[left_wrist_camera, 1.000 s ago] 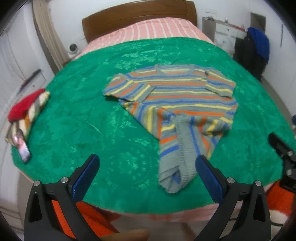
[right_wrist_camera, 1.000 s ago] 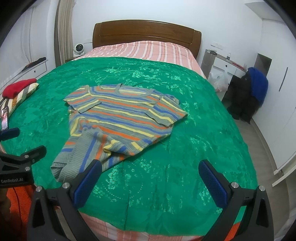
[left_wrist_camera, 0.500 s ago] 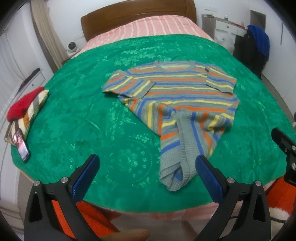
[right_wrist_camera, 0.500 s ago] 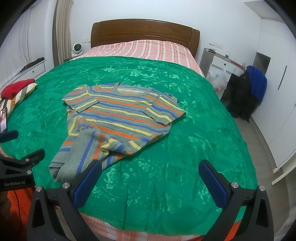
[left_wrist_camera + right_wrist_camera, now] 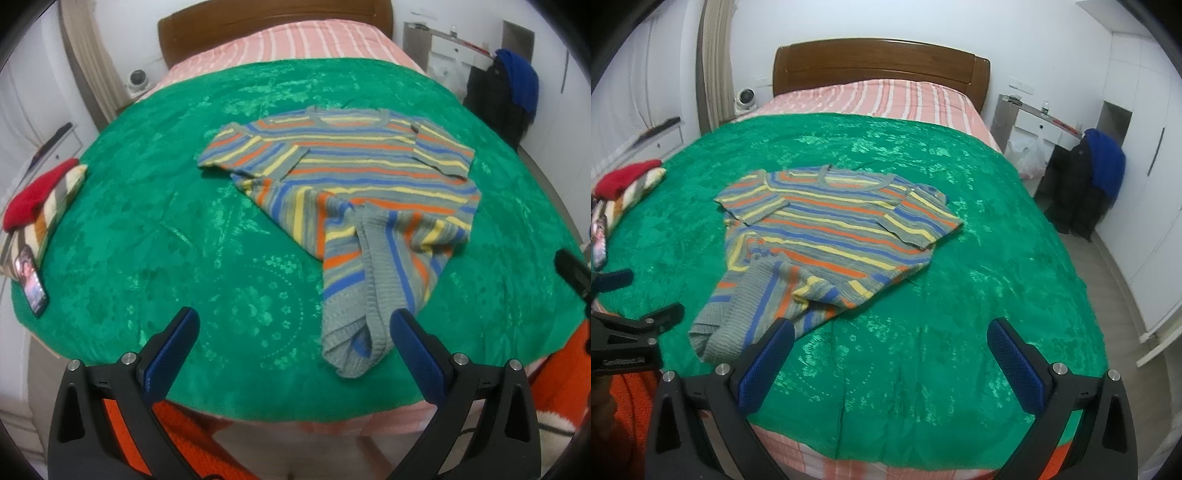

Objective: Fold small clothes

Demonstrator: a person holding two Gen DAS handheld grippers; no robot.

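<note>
L wrist view: left gripper [image 5: 291, 332] w/ blue-padded jaws spread wide, nothing between, hovering over near edge of green patterned bedspread [image 5: 155, 221]. Striped knit short-sleeve sweater [image 5: 351, 177] lies mid-bed, collar toward headboard, hem bunched into narrow twisted tail near right pad; prob needs flattening before fold. Folded red & striped clothes pile [image 5: 37, 199] at bed's left edge, likely done items.

R wrist view: right gripper [image 5: 890, 347] also released, empty, just beside sweater's bunched hem [image 5: 738, 317].
</note>
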